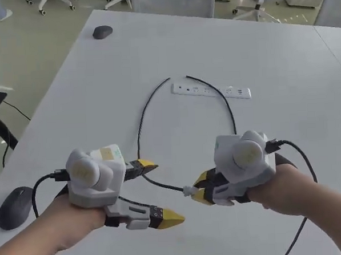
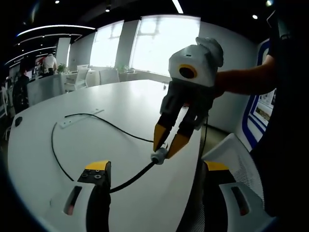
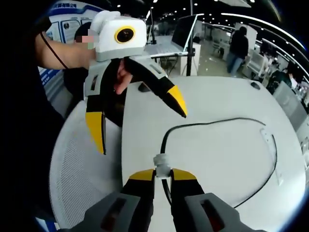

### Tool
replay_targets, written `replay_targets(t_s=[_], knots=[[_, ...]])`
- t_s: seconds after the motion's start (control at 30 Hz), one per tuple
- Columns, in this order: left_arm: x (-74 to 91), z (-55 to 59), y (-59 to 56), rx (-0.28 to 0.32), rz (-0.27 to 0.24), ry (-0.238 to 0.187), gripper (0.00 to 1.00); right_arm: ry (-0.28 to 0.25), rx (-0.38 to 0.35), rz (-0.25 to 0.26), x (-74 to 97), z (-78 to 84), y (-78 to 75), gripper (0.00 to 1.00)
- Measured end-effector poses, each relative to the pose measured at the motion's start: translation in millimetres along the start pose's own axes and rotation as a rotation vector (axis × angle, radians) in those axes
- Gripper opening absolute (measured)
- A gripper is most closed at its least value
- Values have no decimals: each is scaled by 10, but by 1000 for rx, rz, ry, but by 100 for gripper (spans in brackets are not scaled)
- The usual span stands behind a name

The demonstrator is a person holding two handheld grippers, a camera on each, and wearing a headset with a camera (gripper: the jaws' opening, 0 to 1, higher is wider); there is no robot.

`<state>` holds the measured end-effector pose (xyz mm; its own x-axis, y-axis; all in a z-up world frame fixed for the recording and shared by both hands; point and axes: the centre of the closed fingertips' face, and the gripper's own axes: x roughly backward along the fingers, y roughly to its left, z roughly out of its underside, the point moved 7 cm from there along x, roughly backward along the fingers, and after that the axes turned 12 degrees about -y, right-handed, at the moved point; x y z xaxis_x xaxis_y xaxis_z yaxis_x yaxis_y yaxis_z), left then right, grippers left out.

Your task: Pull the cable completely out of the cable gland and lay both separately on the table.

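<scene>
Far left, beyond the left gripper's outer side: dark mouse on the white table.

Left gripper: jaws spread wide, nothing between the pads. In the right gripper view it hangs open above the table edge, yellow tips well apart.

Black cable: passes close under the upper jaw tip of the left gripper, not gripped. Ahead of both grippers it curves away in a long loop across the table toward a white power strip. Whether the loop is unbroken at the strip, cannot tell. In the left gripper view the cable rises from beside that gripper's own left jaw and runs straight to the gland.

Cable gland: small, pale, between the two grippers, at the right gripper's tips. The cable enters it on the side facing the left gripper. Seen close in the right gripper view, and in the left gripper view.

Right gripper: jaws pressed together, pinching the gland at their yellow tips. Own view confirms: tips closed on either side of the gland, cable leading forward from it.
</scene>
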<state>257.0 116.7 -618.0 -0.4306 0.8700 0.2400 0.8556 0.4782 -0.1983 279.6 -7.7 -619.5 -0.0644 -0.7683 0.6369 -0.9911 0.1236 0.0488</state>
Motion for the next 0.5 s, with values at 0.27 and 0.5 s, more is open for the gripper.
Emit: replay_targets(t_s=[0.27, 0.5], knots=[[-145, 22, -25, -27, 47, -1, 68, 1, 62, -21, 78, -58, 69, 6], [-174, 30, -31, -12, 58, -11, 52, -14, 106, -40, 120, -116, 142, 6]])
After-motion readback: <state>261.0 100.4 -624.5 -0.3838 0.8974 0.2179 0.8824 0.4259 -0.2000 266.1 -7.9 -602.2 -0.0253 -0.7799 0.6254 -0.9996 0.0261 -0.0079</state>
